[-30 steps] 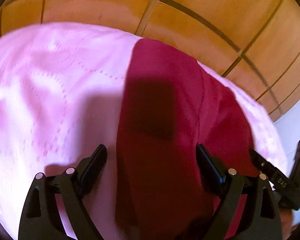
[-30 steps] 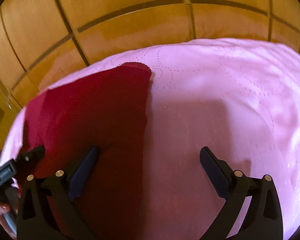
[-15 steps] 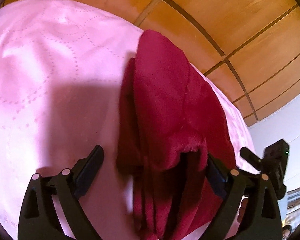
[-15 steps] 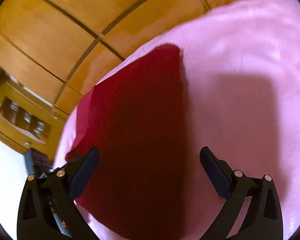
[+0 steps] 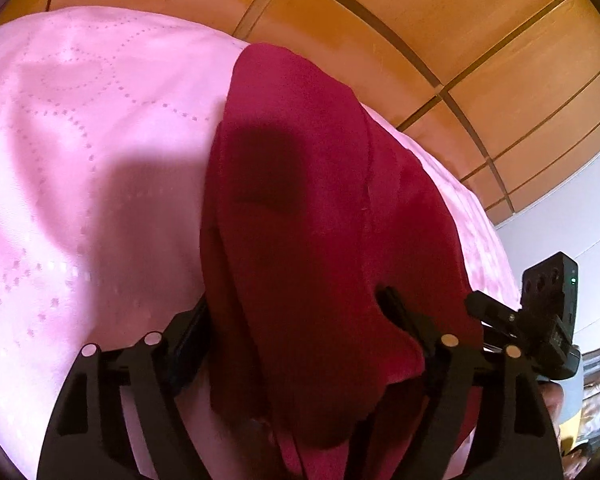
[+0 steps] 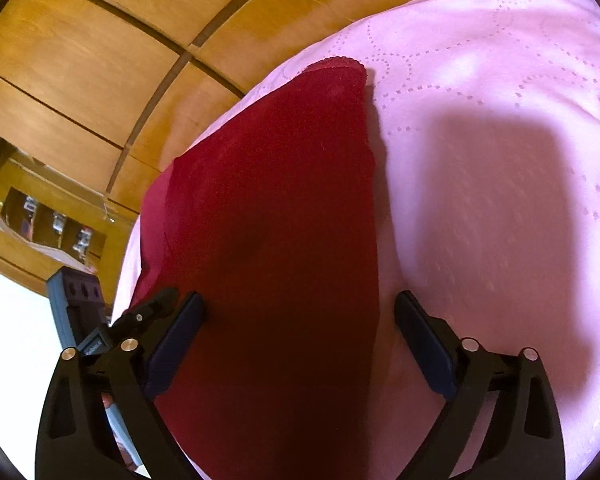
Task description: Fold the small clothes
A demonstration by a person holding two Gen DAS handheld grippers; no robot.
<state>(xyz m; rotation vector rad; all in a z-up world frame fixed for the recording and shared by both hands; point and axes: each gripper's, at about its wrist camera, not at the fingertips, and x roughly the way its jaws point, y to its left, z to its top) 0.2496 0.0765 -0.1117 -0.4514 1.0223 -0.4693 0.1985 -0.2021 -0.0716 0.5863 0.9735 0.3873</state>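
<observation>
Pink quilted bedspread [image 5: 80, 152] before wooden panelling [image 6: 100, 52] carries the folded red garment [image 6: 276, 240]. Left gripper [image 5: 296, 320] gapes, cloth bunched between its fingers; right gripper [image 6: 300, 320] spread wide, holding nothing.

A pink quilted bedspread [image 6: 500, 128] carries one dark red garment [image 6: 284, 216].

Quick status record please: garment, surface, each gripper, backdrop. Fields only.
garment: dark red cloth, lying lengthwise, near end bunched in folds in the left wrist view
surface: pink dotted bedcover
left gripper: jaws apart, bunched cloth between them; whether they grip it cannot be told
right gripper: open, straddling the cloth's right edge
backdrop: wooden panels
</observation>
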